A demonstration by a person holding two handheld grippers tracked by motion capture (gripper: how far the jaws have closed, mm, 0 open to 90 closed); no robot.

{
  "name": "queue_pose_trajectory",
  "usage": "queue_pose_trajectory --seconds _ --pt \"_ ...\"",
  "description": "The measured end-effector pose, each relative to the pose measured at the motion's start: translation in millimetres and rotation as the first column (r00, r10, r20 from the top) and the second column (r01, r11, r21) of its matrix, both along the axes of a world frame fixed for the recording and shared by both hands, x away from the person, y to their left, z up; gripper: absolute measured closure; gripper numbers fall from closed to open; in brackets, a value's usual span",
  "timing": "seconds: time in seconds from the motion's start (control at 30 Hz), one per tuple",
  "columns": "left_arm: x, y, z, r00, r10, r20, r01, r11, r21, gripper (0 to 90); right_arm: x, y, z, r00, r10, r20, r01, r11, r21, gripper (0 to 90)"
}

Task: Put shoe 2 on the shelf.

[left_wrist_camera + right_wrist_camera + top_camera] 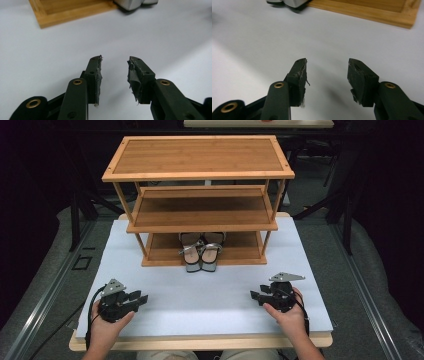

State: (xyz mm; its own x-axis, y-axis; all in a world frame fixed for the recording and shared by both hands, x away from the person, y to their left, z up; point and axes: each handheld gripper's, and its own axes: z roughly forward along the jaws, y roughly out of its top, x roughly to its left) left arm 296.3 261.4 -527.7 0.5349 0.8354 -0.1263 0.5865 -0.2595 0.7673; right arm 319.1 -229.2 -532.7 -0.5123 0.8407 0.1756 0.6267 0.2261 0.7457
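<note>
A pair of silver-grey strappy sandals (201, 251) is seen on the bottom tier of a three-tier bamboo shoe rack (200, 195), near the middle of that tier. The sandals lie side by side and touching, with metallic straps crossed over grey insoles. Their long axes run front to back, and the ends nearest the person overhang the tier's front edge above the white counter (200, 295). Whether those ends are toes or heels cannot be told.

At the left of the high view, the left tongs (141, 299) are held in the person's left hand (107, 320) near the counter's front left corner. In the left gripper view the left tongs (114, 75) are shown parted, with nothing between the worn pads, and a corner of the rack's base (67, 12) lies ahead.

A broad bare stretch of counter separates the two tongs and reaches up to the rack.

At the right, the right tongs (256, 296) are held in the right hand (290, 315), well apart from the sandals. In the right gripper view the right tongs (327, 75) are likewise spread wide and empty.
</note>
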Motion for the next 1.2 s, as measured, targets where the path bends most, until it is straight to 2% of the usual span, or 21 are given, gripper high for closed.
queue_pose_trajectory --seconds 0.03,0.07,0.1,0.13,0.17,0.23,0.43,0.53,0.63,0.7,0.97,1.2 --pt "0.1 1.7 -2.8 1.0000 0.002 -0.009 -0.002 1.0000 -0.001 62.6 -1.7 -1.5 -3.3 0.9999 -0.010 0.004 0.010 0.9999 -0.003 49.4" --pt "0.7 3.3 -5.7 0.9997 0.014 -0.018 -0.014 0.9998 -0.013 62.6 -4.0 -2.4 -6.2 0.9990 -0.043 0.013 0.043 0.9987 -0.028 49.3" --pt "1.1 4.6 -6.3 0.9996 0.016 -0.022 -0.016 0.9998 -0.011 62.6 -5.7 -5.7 -11.0 0.9993 -0.034 0.015 0.034 0.9994 0.000 49.1" --pt "2.1 5.8 -7.5 0.9995 0.021 -0.022 -0.021 0.9997 -0.011 62.5 -7.4 -6.7 -12.9 0.9978 -0.064 0.020 0.064 0.9977 -0.023 49.1" --pt "3.1 6.7 -8.5 0.9994 0.024 -0.024 -0.024 0.9997 -0.010 62.5 -7.4 -12.7 -16.9 1.0000 -0.001 0.003 0.001 0.9993 0.037 49.1" --pt "4.2 7.8 -10.4 0.9990 0.028 -0.033 -0.029 0.9995 -0.010 62.5 -11.2 -14.7 -19.5 0.9974 -0.069 0.023 0.069 0.9976 -0.011 49.0" --pt "6.4 8.4 -16.7 0.9986 0.033 -0.040 -0.032 0.9994 0.015 62.6 -20.4 -23.5 -27.5 0.9926 -0.116 0.036 0.117 0.9931 -0.011 48.9" --pt "7.7 8.0 -20.1 0.9977 0.027 -0.062 -0.027 0.9996 0.001 62.5 -19.4 -26.9 -28.5 0.9919 -0.124 0.031 0.123 0.9920 0.029 48.6" --pt "8.8 7.1 -22.1 0.9973 0.026 -0.068 -0.026 0.9996 0.007 62.4 -17.7 -27.3 -32.7 0.9914 -0.131 0.009 0.130 0.9905 0.046 48.5" --pt "9.3 6.3 -23.2 0.9972 0.027 -0.070 -0.027 0.9996 0.002 62.3 -17.5 -27.0 -33.4 0.9928 -0.119 0.013 0.118 0.9916 0.053 48.4" --pt "9.6 6.9 -22.5 0.9974 0.029 -0.066 -0.029 0.9996 -0.005 61.8 -18.6 -22.9 -31.7 0.9926 -0.109 0.054 0.107 0.9937 0.033 48.2" --pt "9.4 7.4 -20.5 0.9978 0.028 -0.059 -0.029 0.9995 -0.014 61.3 -19.2 -25.9 -29.9 0.9912 -0.117 0.062 0.114 0.9923 0.049 48.2"
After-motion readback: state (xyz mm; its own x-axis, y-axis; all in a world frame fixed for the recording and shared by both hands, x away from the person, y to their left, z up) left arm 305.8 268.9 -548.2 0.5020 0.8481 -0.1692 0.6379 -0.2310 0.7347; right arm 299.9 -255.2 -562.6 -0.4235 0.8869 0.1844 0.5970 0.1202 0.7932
